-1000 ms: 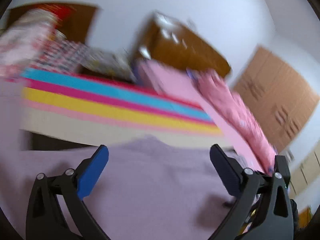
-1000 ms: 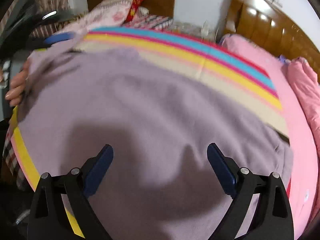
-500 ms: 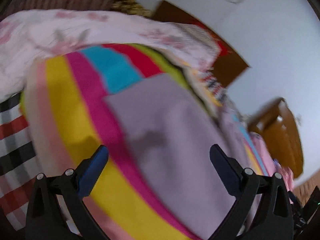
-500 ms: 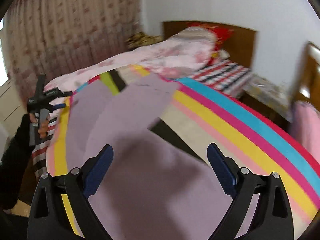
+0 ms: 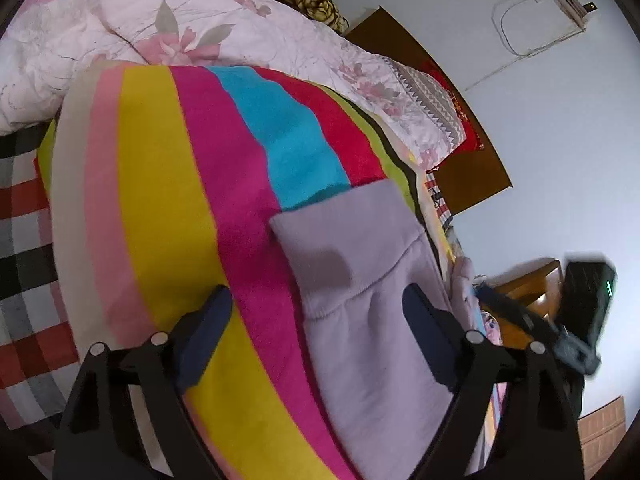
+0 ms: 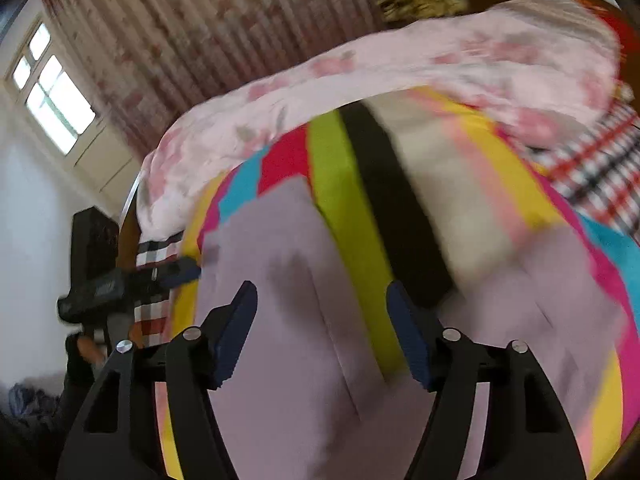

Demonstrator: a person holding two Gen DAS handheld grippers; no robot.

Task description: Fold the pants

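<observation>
Lilac pants lie spread on a striped blanket (image 5: 160, 208). One leg's ribbed cuff (image 5: 344, 240) points up the left wrist view, and my left gripper (image 5: 316, 320) hovers over that leg just behind the cuff. Its jaws are closing, with the leg's left edge under the gap and neither pad on the cloth. In the right wrist view the same leg (image 6: 280, 288) runs up the middle and the other leg (image 6: 540, 292) lies to the right. My right gripper (image 6: 322, 320) hangs above the first leg's right edge, jaws closing and holding nothing. This view is blurred by motion.
A floral quilt (image 5: 168, 24) is heaped along the far side of the blanket. A checked sheet (image 5: 24, 248) shows at the bed's edge. A wooden headboard (image 5: 472, 180) stands beyond. Curtains (image 6: 192, 24) and a window (image 6: 52, 100) are behind. The other gripper (image 6: 176, 272) shows at left.
Both views have swung from the wide body of the pants to the leg ends near the floral quilt. Both pairs of fingers stand closer together than before.
</observation>
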